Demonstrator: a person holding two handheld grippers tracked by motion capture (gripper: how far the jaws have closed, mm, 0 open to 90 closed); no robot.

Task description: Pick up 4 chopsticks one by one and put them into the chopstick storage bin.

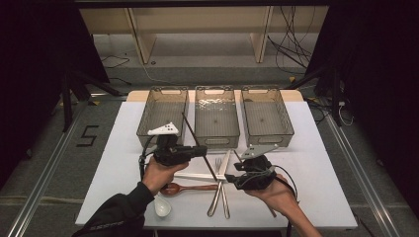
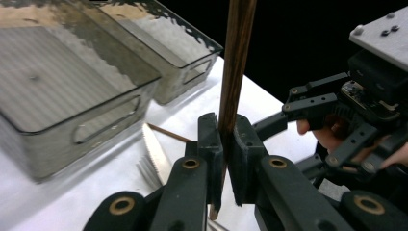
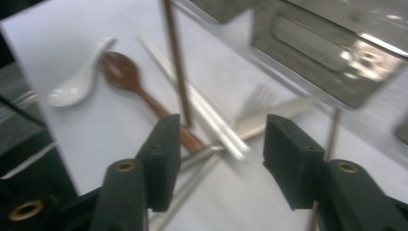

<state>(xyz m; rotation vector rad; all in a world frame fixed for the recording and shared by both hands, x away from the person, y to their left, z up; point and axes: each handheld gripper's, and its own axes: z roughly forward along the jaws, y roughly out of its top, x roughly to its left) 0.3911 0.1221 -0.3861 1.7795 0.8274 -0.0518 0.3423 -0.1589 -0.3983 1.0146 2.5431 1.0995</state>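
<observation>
I'm working in a lab-style recording setup, not a kitchen: beyond my grippers stands a white table [image 1: 123, 148] on a grey floor, with metal floor rails [image 1: 44, 173] either side, loose cables [image 1: 291, 39] ahead, black curtains [image 1: 34, 59] flanking, and a taped "5" marker [image 1: 88, 135] off left.

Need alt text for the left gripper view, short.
The left gripper is shut on a dark wooden chopstick that stands nearly upright. Behind it, clear plastic bins sit on the white table; the right gripper is at the right.
</observation>
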